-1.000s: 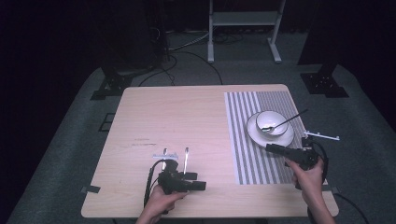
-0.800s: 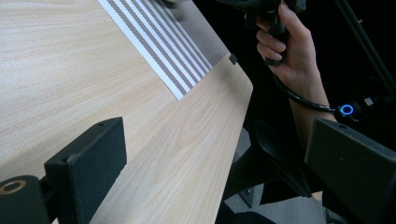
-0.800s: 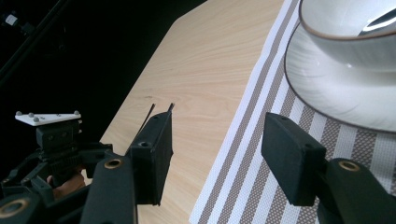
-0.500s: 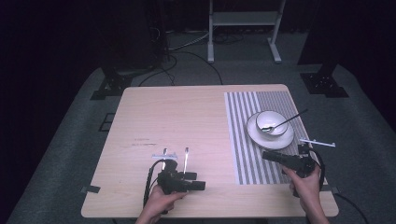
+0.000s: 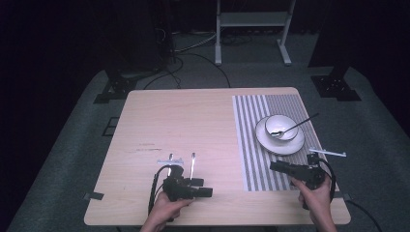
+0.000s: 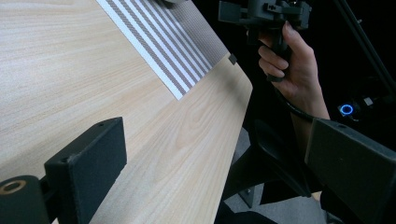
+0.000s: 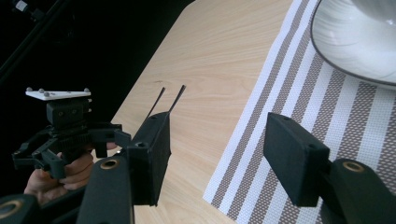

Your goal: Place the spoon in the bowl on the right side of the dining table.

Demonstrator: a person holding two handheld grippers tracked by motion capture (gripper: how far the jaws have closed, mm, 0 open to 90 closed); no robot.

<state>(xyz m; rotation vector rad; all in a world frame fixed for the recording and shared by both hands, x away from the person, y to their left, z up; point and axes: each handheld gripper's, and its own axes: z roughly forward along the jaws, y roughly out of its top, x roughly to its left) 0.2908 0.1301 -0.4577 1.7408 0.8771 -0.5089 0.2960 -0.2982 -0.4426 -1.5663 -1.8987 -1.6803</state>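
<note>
My left gripper [image 5: 207, 187] is held low near the table's front edge and points right. Its jaws stand open with nothing between them [image 6: 219, 149]. My right gripper [image 5: 276, 167] hovers over the front part of the striped placemat [image 5: 251, 145] and points left. It is open too, with only the mat and table showing between its jaws [image 7: 222, 144]. Beyond it, a white bowl [image 5: 280, 126] sits on a white plate [image 5: 285, 147], with a spoon [image 5: 297, 124] resting in the bowl. The plate's rim [image 7: 355, 42] fills the upper right of the right gripper view.
Two thin metal rods [image 5: 192, 163] stick out just beyond the left gripper; I cannot tell whether they belong to it. The light wooden table [image 5: 193, 121] ends close to both hands. A metal stand [image 5: 251, 29] and cables lie on the dark floor behind.
The right gripper has drawn back a little from the plate toward the table's near edge. The left gripper has stayed where it was.
</note>
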